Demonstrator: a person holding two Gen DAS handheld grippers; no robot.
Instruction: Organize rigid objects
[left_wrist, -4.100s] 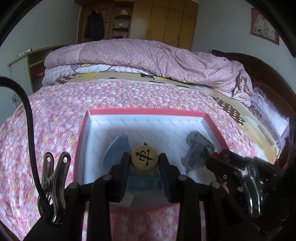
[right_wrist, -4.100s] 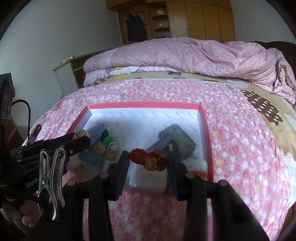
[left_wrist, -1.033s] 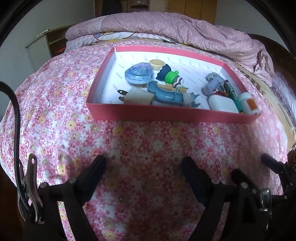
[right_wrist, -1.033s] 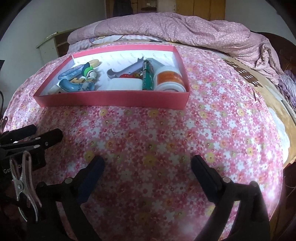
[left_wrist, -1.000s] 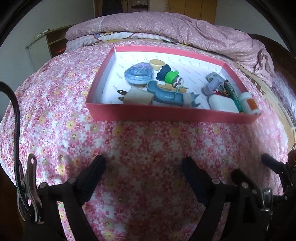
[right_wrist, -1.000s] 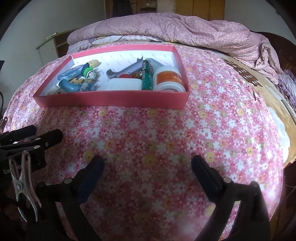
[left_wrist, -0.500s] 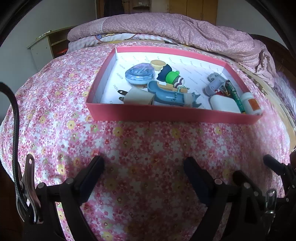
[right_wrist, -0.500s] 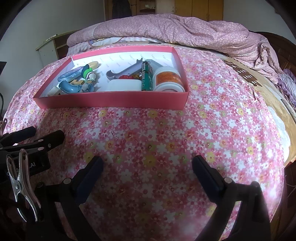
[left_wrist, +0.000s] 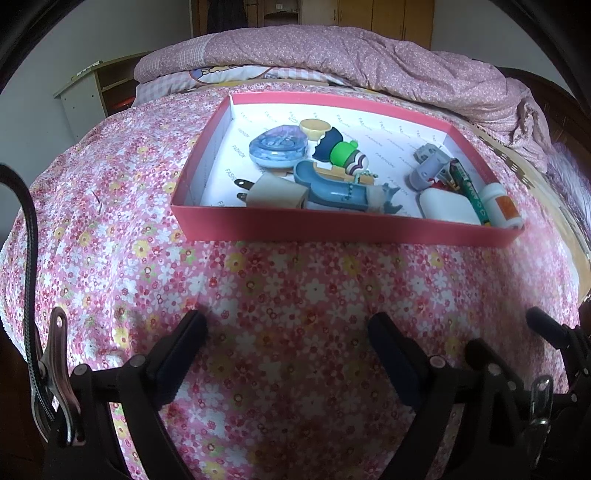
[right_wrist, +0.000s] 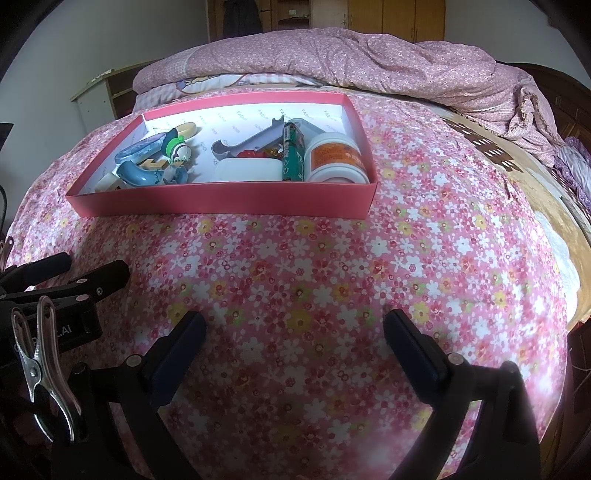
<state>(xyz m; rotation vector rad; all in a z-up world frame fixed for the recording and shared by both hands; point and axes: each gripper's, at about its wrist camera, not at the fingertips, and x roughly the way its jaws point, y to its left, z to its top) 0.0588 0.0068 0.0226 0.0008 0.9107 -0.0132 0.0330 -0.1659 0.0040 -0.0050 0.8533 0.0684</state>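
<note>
Your red tray (left_wrist: 332, 225) sits on the floral bedspread (left_wrist: 295, 288). Contents, reading from the tray's left wall: a beige plug adapter (left_wrist: 275, 192) at the near left; behind it a blue oval case (left_wrist: 277, 149) and a round yellow disc (left_wrist: 314, 126); toward the tray's centre, a green-hatted figure (left_wrist: 341, 153) above a blue curved toy (left_wrist: 332, 188). Right of centre lie a grey clip (left_wrist: 430, 168), a white box (left_wrist: 447, 206) and a green stick (left_wrist: 469, 190). What the small red piece (right_wrist: 251, 153) by the clip is cannot be made out. A white orange-labelled bottle (right_wrist: 334, 157) lies against the tray's right wall.

Your left gripper (left_wrist: 286, 345) and right gripper (right_wrist: 293, 341) both stand wide, empty, well short of the tray's near wall.
</note>
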